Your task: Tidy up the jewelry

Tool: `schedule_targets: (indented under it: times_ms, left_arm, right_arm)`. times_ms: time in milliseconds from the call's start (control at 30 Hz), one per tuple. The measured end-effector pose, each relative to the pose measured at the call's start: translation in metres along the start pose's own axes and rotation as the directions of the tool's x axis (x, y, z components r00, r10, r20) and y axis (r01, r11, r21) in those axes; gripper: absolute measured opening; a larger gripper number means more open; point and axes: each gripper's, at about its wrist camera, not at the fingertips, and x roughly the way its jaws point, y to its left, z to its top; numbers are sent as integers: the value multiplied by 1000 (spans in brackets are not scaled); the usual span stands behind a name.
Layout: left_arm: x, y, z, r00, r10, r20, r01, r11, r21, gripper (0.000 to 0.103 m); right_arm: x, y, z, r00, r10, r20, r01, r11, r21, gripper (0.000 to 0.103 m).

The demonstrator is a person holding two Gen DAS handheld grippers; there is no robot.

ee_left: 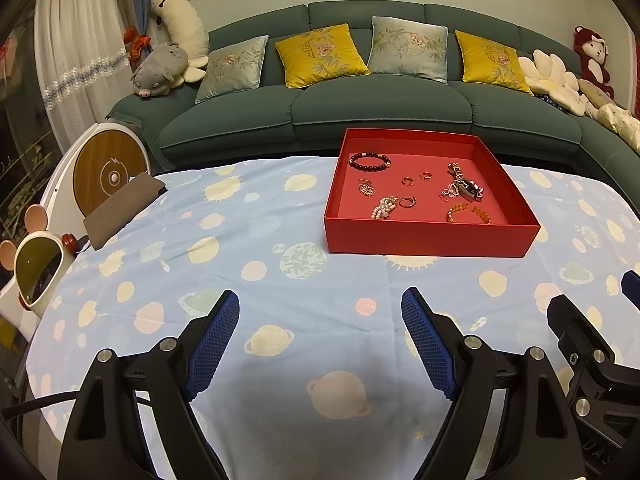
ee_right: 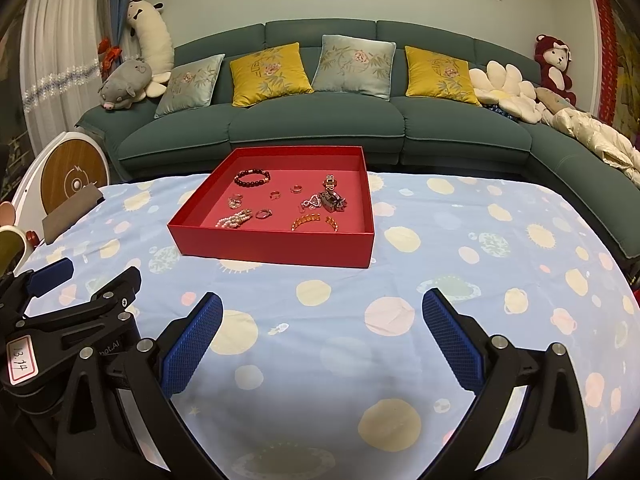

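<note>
A red tray (ee_left: 428, 238) (ee_right: 272, 246) stands on the table's far side. In it lie a dark bead bracelet (ee_left: 370, 161) (ee_right: 252, 179), a pearl piece (ee_left: 383, 207) (ee_right: 234, 220), several small rings (ee_left: 407, 202) (ee_right: 264, 213), a watch (ee_left: 466, 188) (ee_right: 333, 196) and an amber bangle (ee_left: 468, 213) (ee_right: 314, 222). My left gripper (ee_left: 320, 300) is open and empty above the cloth, short of the tray. My right gripper (ee_right: 322, 300) is open and empty, also short of the tray. Each gripper shows at the edge of the other's view.
The table carries a blue planet-print cloth (ee_left: 280, 280) (ee_right: 460, 260). A brown pouch (ee_left: 120, 210) (ee_right: 68, 210) lies at the left edge by a round wooden-faced device (ee_left: 106, 172). A white mouse-eared container (ee_left: 36, 268) stands left. A green sofa (ee_left: 360, 108) is behind.
</note>
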Motion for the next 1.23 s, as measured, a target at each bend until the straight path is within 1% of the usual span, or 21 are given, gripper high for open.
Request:
schedule_targets:
  times_ms: [267, 467, 700, 1233]
  left_arm:
    - [0, -1, 1, 1000, 0, 13, 0, 1000, 2, 81]
    - [1, 1, 0, 1000, -20, 10, 21, 1000, -22, 81]
    - [-1, 0, -2, 1000, -4, 27, 5, 1000, -26, 81]
    - [1, 0, -3, 1000, 1, 19, 0, 1000, -26, 81]
  right_arm:
    - [0, 0, 0, 1000, -1, 1, 1, 1000, 0, 98]
    - [-1, 0, 0, 1000, -1, 2, 1, 1000, 1, 98]
    - [-2, 2, 0, 1000, -2, 2, 2, 1000, -2, 98]
    - [0, 5, -1, 1000, -13, -2, 13, 1000, -5, 98]
